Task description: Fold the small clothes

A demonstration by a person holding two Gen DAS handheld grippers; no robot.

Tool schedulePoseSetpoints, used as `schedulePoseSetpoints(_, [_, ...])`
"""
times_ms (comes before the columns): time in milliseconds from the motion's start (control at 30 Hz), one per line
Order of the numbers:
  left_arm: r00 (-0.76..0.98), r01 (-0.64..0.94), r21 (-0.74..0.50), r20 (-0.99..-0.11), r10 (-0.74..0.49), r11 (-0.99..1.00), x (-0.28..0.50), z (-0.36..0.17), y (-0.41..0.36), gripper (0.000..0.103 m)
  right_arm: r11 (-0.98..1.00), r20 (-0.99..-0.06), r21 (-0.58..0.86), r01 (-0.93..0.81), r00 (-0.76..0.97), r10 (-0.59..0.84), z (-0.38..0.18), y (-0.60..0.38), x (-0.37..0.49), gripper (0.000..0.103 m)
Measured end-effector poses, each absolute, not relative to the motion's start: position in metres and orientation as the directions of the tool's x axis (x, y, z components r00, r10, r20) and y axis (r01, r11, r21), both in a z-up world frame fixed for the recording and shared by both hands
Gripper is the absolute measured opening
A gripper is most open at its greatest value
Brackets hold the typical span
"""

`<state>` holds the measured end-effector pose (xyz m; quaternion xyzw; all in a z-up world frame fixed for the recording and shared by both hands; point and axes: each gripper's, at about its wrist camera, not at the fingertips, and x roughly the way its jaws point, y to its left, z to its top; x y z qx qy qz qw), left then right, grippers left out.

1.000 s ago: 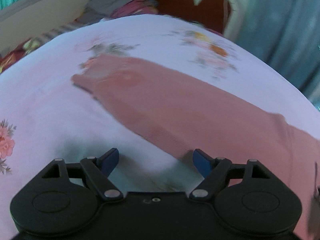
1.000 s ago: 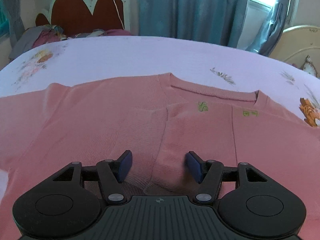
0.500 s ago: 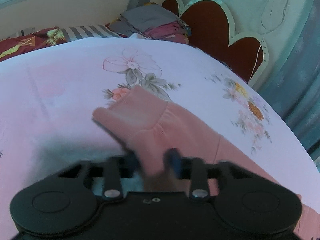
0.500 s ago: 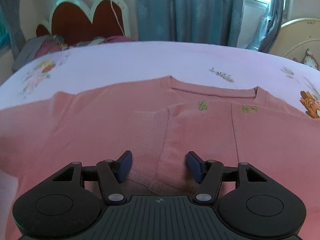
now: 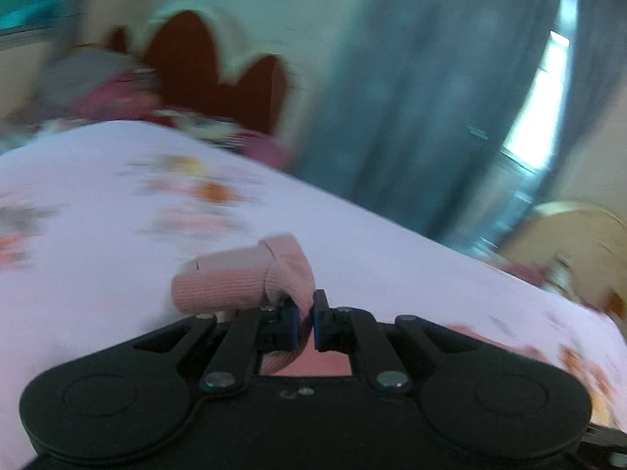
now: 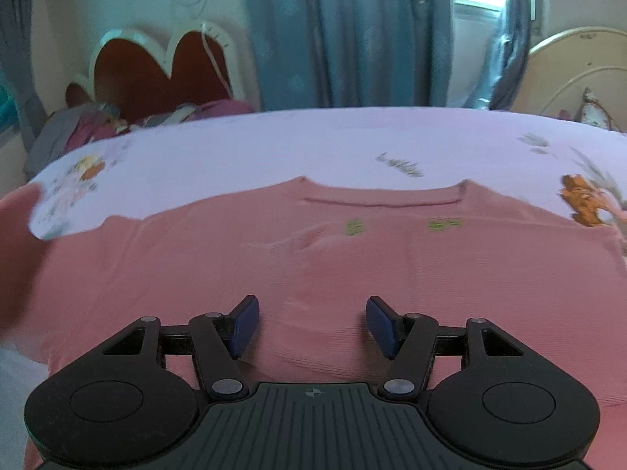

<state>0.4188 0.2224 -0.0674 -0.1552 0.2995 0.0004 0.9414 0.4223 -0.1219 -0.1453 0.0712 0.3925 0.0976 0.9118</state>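
A pink knit sweater (image 6: 352,258) lies flat on the floral bedsheet (image 6: 274,141), neckline at the far side, with one sleeve folded across its front. My left gripper (image 5: 305,323) is shut on the ribbed cuff of the other sleeve (image 5: 243,278) and holds it lifted above the sheet; that view is blurred by motion. In the right wrist view the lifted sleeve shows at the far left edge (image 6: 15,211). My right gripper (image 6: 311,325) is open and empty, low over the sweater's lower middle.
A scalloped red headboard (image 6: 156,74) and a pile of clothes (image 6: 78,129) stand at the bed's far left. Blue curtains (image 6: 352,31) hang behind the bed. A cream chair back (image 6: 576,70) is at the far right.
My left gripper closed on the sleeve cuff, lifted it off the sheet and swung it right. My right gripper stayed open and shifted slightly over the sweater.
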Motion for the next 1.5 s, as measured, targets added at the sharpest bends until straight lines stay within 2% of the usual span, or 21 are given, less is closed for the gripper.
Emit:
schedulePoseSetpoints(200, [0.745,0.217,-0.292,-0.567,-0.352,0.931,0.438,-0.076,0.083,0.007,0.978,-0.693,0.204,-0.043,0.7,0.175,-0.139,-0.172,0.402,0.06])
schedulePoseSetpoints(300, [0.685,0.316,-0.285,-0.591,-0.425,0.905,0.44,-0.095,0.028,0.007,0.98,-0.7,0.199,0.005,0.7,0.139,-0.138,-0.199,0.392,0.06])
schedulePoseSetpoints(333, [0.656,0.345,-0.277,-0.612,-0.441,0.897,0.441,-0.104,0.013,0.011,0.98,-0.704,0.197,0.012,0.698,0.133,-0.138,-0.207,0.39,0.06])
schedulePoseSetpoints(367, [0.628,0.364,-0.26,-0.641,-0.442,0.894,0.44,-0.114,-0.001,0.015,0.981,-0.704,0.195,0.02,0.699,0.125,-0.138,-0.214,0.387,0.06])
schedulePoseSetpoints(400, [0.601,0.377,-0.24,-0.672,-0.434,0.894,0.439,-0.124,-0.013,0.024,0.981,-0.706,0.194,0.026,0.698,0.121,-0.137,-0.221,0.385,0.06])
schedulePoseSetpoints(467, [0.565,0.391,-0.208,-0.715,-0.412,0.897,0.436,-0.137,-0.024,0.029,0.976,-0.709,0.214,0.031,0.693,0.134,-0.137,-0.232,0.381,0.06])
schedulePoseSetpoints(500, [0.555,0.389,-0.198,-0.729,-0.4,0.9,0.433,-0.141,-0.025,0.036,0.974,-0.71,0.225,0.032,0.69,0.141,-0.137,-0.236,0.38,0.06])
schedulePoseSetpoints(533, [0.553,0.383,-0.198,-0.733,-0.396,0.902,0.427,-0.142,-0.023,0.051,0.97,-0.711,0.239,0.035,0.687,0.151,-0.137,-0.238,0.38,0.06])
schedulePoseSetpoints(600, [0.584,0.353,-0.184,-0.722,-0.37,0.917,0.421,-0.136,-0.015,0.072,0.964,-0.709,0.263,0.025,0.683,0.176,-0.136,-0.241,0.379,0.06])
schedulePoseSetpoints(633, [0.606,0.341,-0.167,-0.713,-0.353,0.925,0.415,-0.134,-0.007,0.075,0.962,-0.706,0.273,0.011,0.682,0.193,-0.135,-0.238,0.38,0.06])
schedulePoseSetpoints(933, [0.665,0.082,-0.055,-0.741,-0.096,0.995,0.393,-0.133,0.083,0.075,0.937,-0.692,0.257,-0.236,0.632,0.349,-0.133,-0.166,0.386,0.06])
schedulePoseSetpoints(1167, [0.661,-0.075,0.031,-0.747,0.073,0.997,0.365,-0.147,0.124,0.074,0.939,-0.711,0.058,-0.34,0.646,0.278,-0.151,-0.109,0.398,0.06])
schedulePoseSetpoints(1267, [0.646,-0.105,0.045,-0.757,0.103,0.993,0.361,-0.154,0.135,0.074,0.938,-0.702,0.069,-0.339,0.652,0.287,-0.152,-0.104,0.403,0.06])
schedulePoseSetpoints(1300, [0.646,-0.107,0.047,-0.756,0.105,0.993,0.362,-0.155,0.136,0.074,0.94,-0.701,0.077,-0.333,0.653,0.289,-0.152,-0.104,0.404,0.057])
schedulePoseSetpoints(1333, [0.651,-0.109,0.045,-0.752,0.105,0.993,0.365,-0.156,0.137,0.074,0.938,-0.701,0.094,-0.334,0.647,0.301,-0.151,-0.107,0.406,0.025])
schedulePoseSetpoints(1367, [0.659,-0.109,0.04,-0.745,0.102,0.993,0.365,-0.156,0.139,0.073,0.942,-0.706,0.106,-0.319,0.643,0.298,-0.15,-0.109,0.409,0.012])
schedulePoseSetpoints(1500, [0.679,-0.082,0.063,-0.727,0.102,0.995,0.382,-0.159,0.133,0.069,0.949,-0.691,0.168,-0.267,0.654,0.306,-0.139,-0.128,0.416,0.012])
